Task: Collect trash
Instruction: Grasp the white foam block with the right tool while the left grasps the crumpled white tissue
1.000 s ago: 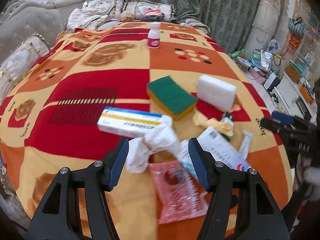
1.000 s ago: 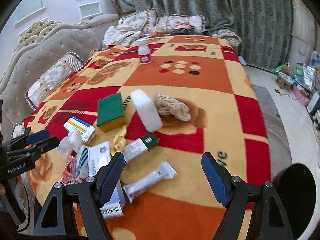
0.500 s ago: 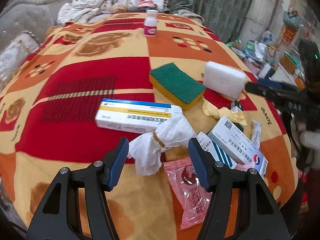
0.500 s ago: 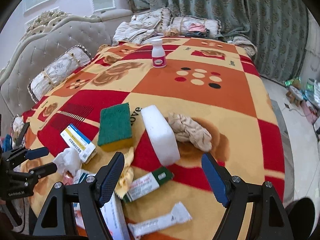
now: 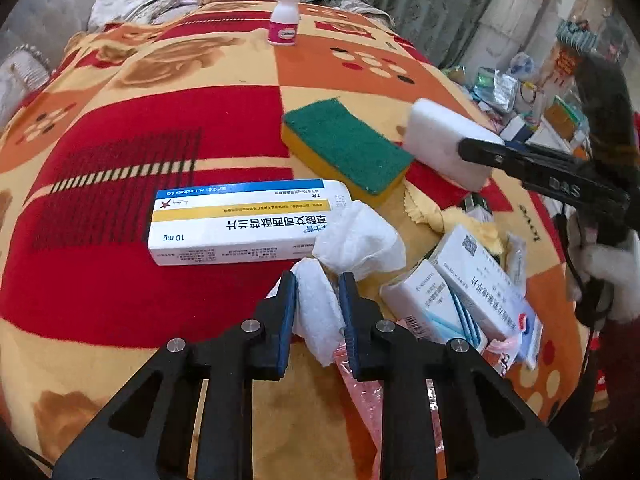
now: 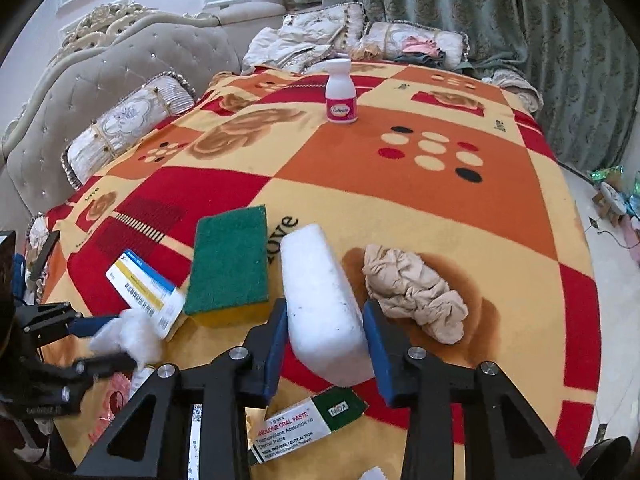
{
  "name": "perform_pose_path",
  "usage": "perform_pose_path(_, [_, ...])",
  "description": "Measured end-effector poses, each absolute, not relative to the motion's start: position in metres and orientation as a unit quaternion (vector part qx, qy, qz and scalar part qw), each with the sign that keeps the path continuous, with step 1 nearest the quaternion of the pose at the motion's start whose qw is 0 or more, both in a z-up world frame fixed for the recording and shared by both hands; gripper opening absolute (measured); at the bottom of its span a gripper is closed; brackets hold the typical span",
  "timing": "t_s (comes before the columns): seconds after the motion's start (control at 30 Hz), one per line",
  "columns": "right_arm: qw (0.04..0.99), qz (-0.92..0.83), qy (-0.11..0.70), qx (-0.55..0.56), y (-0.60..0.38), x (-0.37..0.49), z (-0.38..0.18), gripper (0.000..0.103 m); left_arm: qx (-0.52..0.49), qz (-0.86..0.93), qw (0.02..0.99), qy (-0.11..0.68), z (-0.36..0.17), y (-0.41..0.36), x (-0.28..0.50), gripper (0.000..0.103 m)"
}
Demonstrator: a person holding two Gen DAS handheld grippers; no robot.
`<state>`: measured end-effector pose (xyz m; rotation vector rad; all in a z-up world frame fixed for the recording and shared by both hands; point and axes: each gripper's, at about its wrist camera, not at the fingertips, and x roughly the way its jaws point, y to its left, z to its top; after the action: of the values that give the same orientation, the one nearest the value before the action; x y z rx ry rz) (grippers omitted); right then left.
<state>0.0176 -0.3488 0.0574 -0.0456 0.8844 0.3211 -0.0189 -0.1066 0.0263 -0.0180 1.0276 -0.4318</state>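
Between the left gripper (image 5: 318, 308) fingers — pinched — sits the white tissue wad (image 5: 340, 264).

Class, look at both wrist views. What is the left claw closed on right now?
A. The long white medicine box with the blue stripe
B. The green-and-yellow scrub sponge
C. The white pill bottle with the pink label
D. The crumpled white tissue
D: in the left wrist view the left claw has both fingers pressed against the crumpled white tissue, with the other three items untouched.
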Motion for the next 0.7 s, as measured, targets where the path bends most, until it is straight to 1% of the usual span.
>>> perform_pose_path(0.43, [0.915, 0.179, 0.361, 0.031, -0.380, -0.051, 0.120, 0.035, -0.012, -0.208, 0.876, 0.434, 0.088, -0.114, -0.038, 0.013])
perform_pose_path(0.7, [0.923, 0.163, 0.348, 0.040, -0.401, -0.083, 0.133, 0.035, -0.020, -0.234, 0.878, 0.418, 0.112, -0.142, -0.051, 0.013])
